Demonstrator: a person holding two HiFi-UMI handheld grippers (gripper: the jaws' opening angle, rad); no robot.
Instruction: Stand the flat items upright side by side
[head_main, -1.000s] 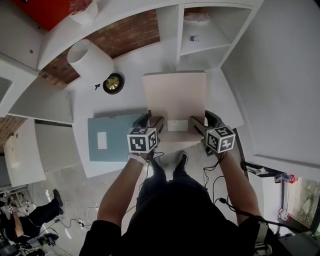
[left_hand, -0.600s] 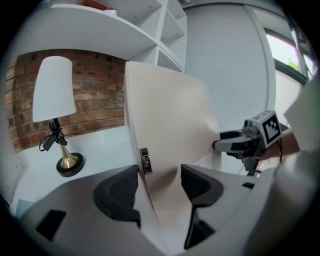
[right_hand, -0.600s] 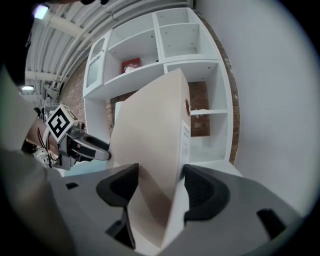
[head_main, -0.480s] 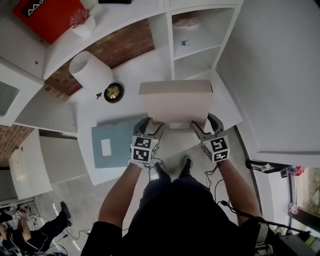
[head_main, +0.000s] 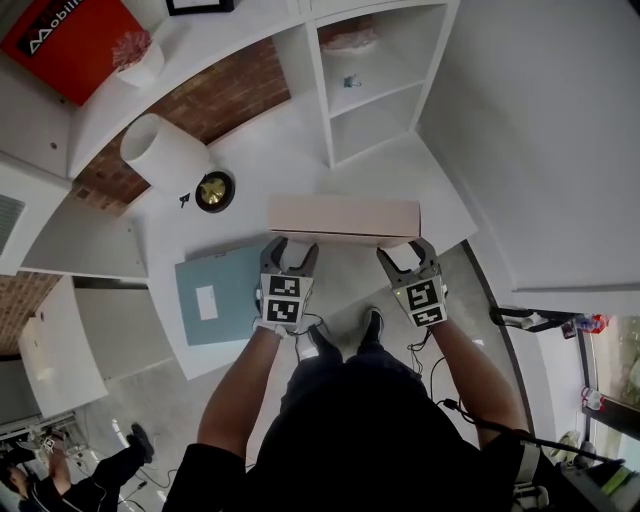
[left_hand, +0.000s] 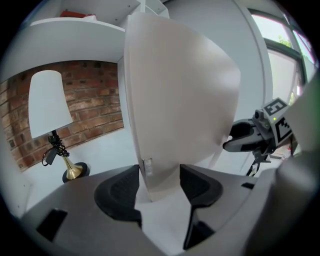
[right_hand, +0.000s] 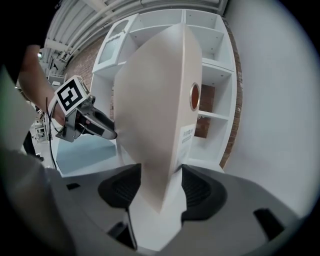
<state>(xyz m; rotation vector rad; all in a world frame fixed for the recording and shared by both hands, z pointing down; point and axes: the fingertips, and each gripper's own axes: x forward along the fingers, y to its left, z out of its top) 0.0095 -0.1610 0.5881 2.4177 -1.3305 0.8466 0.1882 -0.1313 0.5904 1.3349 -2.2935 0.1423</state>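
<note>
A beige box file (head_main: 345, 218) stands upright on its long edge above the white table (head_main: 440, 200), its narrow top edge facing me. My left gripper (head_main: 290, 247) clamps its near left corner and my right gripper (head_main: 404, 250) its near right corner. Both pairs of jaws are closing, and their pads press on the file's faces. The file (left_hand: 180, 100) fills the left gripper view between the left gripper's pads (left_hand: 159, 182), with the right gripper (left_hand: 250, 140) behind. In the right gripper view it (right_hand: 160, 110) rises from the right gripper (right_hand: 160, 187). A blue file (head_main: 218, 292) lies flat to the left.
A white-shaded lamp (head_main: 165, 155) on a brass base (head_main: 213, 190) stands at the table's back left, in front of a brick wall. A white shelf unit (head_main: 370, 90) rises behind the table. A red box (head_main: 70, 35) sits on a high ledge.
The beige file has swung from lying flat to standing on edge, both grippers tipping it up and holding its near corners. The blue file has stayed flat.
</note>
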